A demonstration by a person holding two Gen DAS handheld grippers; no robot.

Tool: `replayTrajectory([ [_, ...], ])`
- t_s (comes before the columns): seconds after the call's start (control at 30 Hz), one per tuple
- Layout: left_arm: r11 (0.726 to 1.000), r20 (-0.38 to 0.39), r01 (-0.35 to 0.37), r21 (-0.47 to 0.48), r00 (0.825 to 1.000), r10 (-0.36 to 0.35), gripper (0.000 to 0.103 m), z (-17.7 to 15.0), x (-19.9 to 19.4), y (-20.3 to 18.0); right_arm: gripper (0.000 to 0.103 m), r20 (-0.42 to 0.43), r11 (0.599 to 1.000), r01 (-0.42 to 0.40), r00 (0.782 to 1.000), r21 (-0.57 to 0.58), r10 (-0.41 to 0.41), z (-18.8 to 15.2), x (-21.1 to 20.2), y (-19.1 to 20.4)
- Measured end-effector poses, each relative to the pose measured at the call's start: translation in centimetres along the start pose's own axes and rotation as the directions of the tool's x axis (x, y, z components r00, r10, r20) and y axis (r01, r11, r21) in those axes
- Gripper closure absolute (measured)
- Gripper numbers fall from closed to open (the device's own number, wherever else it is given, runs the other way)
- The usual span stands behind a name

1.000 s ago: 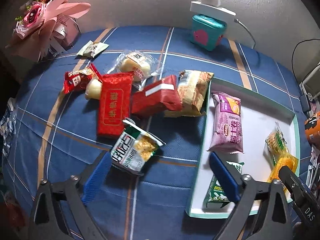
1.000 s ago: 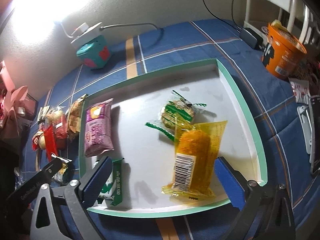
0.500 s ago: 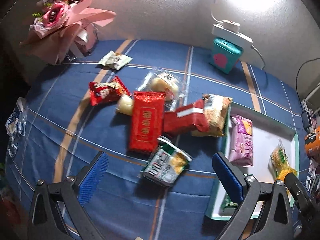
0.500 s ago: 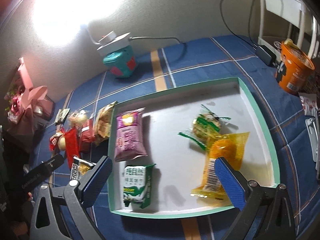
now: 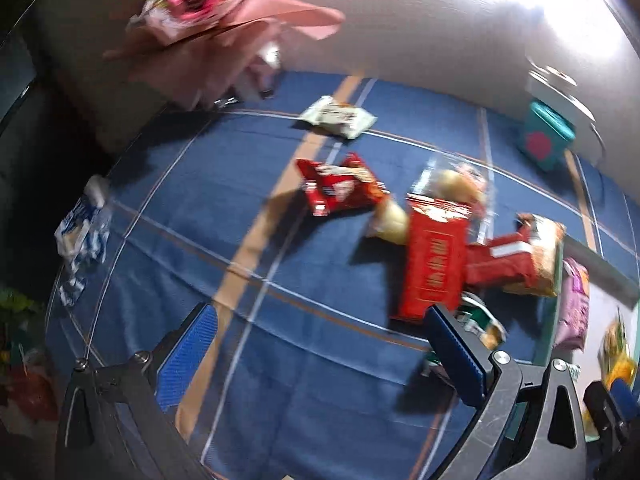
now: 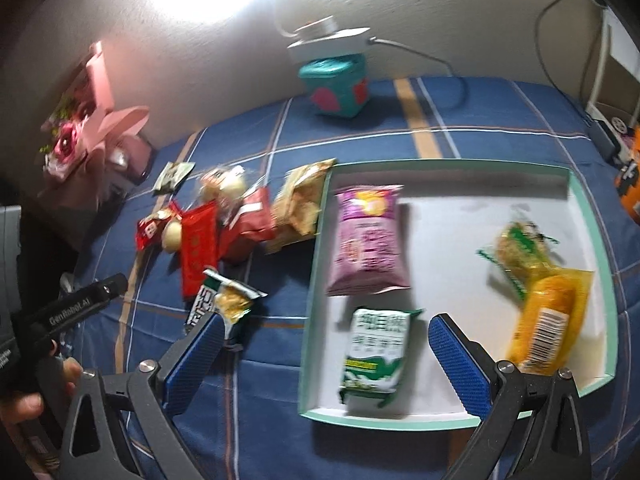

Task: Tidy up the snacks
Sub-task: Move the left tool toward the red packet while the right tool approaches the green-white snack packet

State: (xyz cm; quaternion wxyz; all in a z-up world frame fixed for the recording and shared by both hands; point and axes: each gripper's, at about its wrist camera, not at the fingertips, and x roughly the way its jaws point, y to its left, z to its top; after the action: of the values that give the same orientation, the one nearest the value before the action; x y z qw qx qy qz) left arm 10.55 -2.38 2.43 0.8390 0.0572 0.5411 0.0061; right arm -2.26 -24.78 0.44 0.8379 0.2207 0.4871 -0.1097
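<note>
My left gripper (image 5: pixel 320 356) is open and empty over bare blue cloth, left of the loose snack pile. The pile holds a flat red packet (image 5: pixel 434 264), a small red packet (image 5: pixel 340 190), a dark red packet (image 5: pixel 500 266) and a tan cracker bag (image 5: pixel 540 256). A green-white snack (image 5: pixel 482 324) is partly hidden behind the right finger. My right gripper (image 6: pixel 328 360) is open and empty above the front left corner of the mint-rimmed tray (image 6: pixel 440 164). In the tray lie a purple packet (image 6: pixel 368 240), a green-white biscuit pack (image 6: pixel 374 356), a yellow packet (image 6: pixel 548 320) and a green-tied cookie bag (image 6: pixel 520 244).
A teal box (image 6: pixel 336 88) with a power strip on it stands by the wall. A pink bouquet (image 5: pixel 208 24) fills the back left corner. An orange cup (image 6: pixel 630 184) stands right of the tray. A small white packet (image 5: pixel 338 120) and a blue-white wrapper (image 5: pixel 80 236) lie apart.
Both grippers have drawn back and swung left. The left view now has the pile at its right; the right view takes in both pile and tray. No snack has moved.
</note>
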Motion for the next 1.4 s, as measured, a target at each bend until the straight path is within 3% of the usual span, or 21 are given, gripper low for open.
replayTrajectory([
  [0.2,0.998,-0.015,0.010,-0.054,1.000,-0.010,0.000,0.1,0.4,2.0,0.000,-0.011,0.999,-0.035,0.999,-0.009,0.035,0.3,1.3,2.3],
  [0.5,0.999,-0.089,0.035,-0.038,0.995,-0.039,0.000,0.3,3.1,1.2,0.000,-0.019,0.996,-0.085,0.996,0.014,0.085,1.0,3.6,4.7],
  [0.77,0.997,-0.152,0.000,-0.082,0.988,-0.013,0.000,0.0,5.6,1.5,0.000,-0.057,0.996,-0.088,0.994,0.000,0.088,0.9,6.4,6.5],
  [1.1,0.982,-0.167,-0.063,-0.179,0.985,0.033,0.000,0.3,6.9,3.8,0.000,-0.096,0.995,-0.086,0.992,-0.043,0.082,0.5,8.7,9.0],
  [1.4,0.982,-0.181,-0.061,-0.179,0.983,0.028,0.000,0.3,7.7,3.7,0.000,-0.122,0.994,-0.089,0.989,-0.059,0.081,0.4,10.4,10.0],
])
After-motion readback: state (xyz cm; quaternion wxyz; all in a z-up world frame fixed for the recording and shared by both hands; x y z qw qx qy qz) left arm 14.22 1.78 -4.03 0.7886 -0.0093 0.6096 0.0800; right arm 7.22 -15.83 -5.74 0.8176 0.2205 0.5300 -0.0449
